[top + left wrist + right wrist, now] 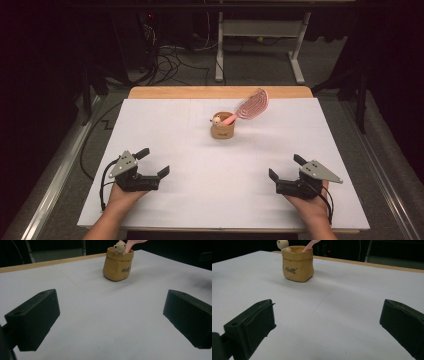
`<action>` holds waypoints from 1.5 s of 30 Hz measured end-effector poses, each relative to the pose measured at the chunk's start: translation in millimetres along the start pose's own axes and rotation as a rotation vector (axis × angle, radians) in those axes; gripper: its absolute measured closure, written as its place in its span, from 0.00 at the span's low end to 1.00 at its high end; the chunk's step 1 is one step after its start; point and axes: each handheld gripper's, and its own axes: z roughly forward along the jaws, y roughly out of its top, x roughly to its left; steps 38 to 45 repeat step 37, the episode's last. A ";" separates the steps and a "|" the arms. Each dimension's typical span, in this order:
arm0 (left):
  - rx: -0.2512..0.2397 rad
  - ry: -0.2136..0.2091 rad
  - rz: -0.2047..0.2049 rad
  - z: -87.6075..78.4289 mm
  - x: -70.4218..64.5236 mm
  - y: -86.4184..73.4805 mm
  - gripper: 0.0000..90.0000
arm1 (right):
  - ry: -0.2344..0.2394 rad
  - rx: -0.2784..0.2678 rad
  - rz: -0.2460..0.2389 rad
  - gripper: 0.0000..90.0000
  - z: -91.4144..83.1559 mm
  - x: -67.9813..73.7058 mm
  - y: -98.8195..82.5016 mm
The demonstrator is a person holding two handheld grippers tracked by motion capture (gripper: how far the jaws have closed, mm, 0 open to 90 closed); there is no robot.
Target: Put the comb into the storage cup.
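Both tongs rest low over the table point(165, 130) near its front edge, well apart from each other. The left tongs point(153, 163) stand spread wide and hold nothing; the right tongs point(285, 167) likewise gape, empty. The pouch point(223, 131) stands upright toward the back edge, with a pink brush point(251, 105) leaning out of it.

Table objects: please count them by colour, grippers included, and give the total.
Tan: 1, the pouch-shaped holder
Pink: 1, the hairbrush standing in it
Cream: 1, the small animal figure on its rim
Black: 2, the left gripper and right gripper
Total: 5
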 end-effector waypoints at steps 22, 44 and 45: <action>0.014 0.020 -0.006 -4.1 -5.1 -3.6 0.02 | -0.039 -0.018 0.002 0.01 -28.1 -14.3 -11.7; 0.013 0.016 0.001 -3.2 -4.9 -3.2 0.02 | -0.053 -0.038 -0.004 0.01 -32.7 -14.6 -10.0; 0.013 0.016 0.001 -3.2 -4.9 -3.2 0.02 | -0.053 -0.038 -0.004 0.01 -32.7 -14.6 -10.0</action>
